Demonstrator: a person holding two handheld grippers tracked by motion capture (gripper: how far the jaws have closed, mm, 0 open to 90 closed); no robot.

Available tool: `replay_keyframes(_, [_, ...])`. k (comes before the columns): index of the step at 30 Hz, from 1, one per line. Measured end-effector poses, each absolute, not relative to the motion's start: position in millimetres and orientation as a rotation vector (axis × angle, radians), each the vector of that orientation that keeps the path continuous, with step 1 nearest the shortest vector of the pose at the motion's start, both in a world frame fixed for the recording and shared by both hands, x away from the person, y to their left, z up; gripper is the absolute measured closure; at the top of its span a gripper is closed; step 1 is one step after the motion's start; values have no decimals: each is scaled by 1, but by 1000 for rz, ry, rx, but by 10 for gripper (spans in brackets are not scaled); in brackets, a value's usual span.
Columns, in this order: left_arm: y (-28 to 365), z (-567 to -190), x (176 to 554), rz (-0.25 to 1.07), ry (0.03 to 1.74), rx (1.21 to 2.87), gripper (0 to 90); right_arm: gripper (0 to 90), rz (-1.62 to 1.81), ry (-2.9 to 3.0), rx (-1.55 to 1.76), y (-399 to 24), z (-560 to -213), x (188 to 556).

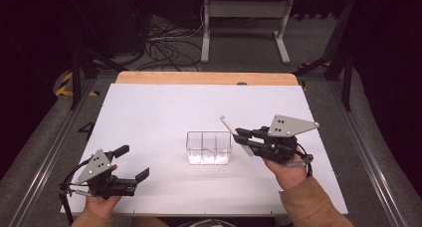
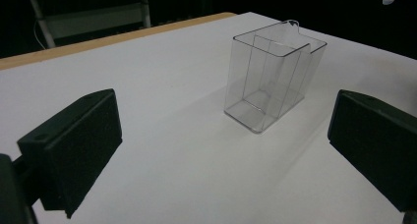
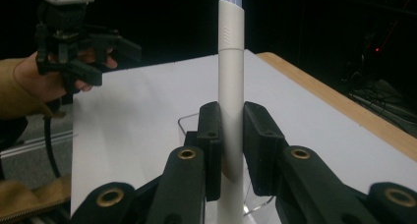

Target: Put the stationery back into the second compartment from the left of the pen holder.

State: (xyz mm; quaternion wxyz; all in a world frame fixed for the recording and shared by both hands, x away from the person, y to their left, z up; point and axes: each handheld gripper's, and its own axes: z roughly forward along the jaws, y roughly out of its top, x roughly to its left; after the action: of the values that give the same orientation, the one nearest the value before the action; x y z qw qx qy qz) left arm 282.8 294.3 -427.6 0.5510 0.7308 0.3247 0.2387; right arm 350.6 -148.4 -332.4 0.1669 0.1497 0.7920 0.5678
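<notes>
A clear plastic box (image 1: 209, 148) with inner dividers stands at the middle of the white table top (image 1: 164, 107). My right gripper (image 1: 241, 139) hovers just right of the box, shut on a white marker pen (image 1: 236, 135) that slants up and to the left. In the right gripper view the pen (image 3: 231, 76) rises upright between the two pads, its capped tip on top, with the box's rim (image 3: 189, 120) behind. My left gripper (image 1: 132, 163) is open near the front left edge. Its view looks between both black jaws at the box (image 2: 271, 74), well apart from it.
A wooden strip (image 1: 206, 78) runs along the table's far edge. Beyond it, a white frame stand (image 1: 245, 18) and tangled cables (image 1: 166, 43) lie on the floor. The other hand and its gripper (image 3: 74, 37) show at the upper left of the right gripper view.
</notes>
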Motion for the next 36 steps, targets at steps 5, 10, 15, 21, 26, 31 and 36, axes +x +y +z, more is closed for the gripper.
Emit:
replay_keyframes(5, [294, -428, 283, 564, 768, 1727, 6, 785, 1656, 2174, 501, -142, -333, 353])
replay_keyframes(10, [294, -428, 284, 561, 767, 1729, 7, 785, 1683, 2127, 542, -133, -335, 356])
replay_keyframes(15, [294, -429, 284, 552, 772, 1721, 8, 785, 1715, 2094, 531, -121, -339, 360])
replay_keyframes(21, [295, -429, 284, 563, 760, 1729, 8, 785, 1762, 2075, 539, -108, -344, 368])
replay_keyframes(26, [295, -429, 284, 556, 765, 1727, 8, 785, 1767, 2069, 528, -100, -347, 373])
replay_keyframes(31, [295, -430, 284, 550, 768, 1726, 8, 785, 1765, 2075, 523, -92, -350, 378])
replay_keyframes(36, [295, -430, 285, 549, 768, 1726, 8, 785, 1764, 2079, 518, -83, -354, 382])
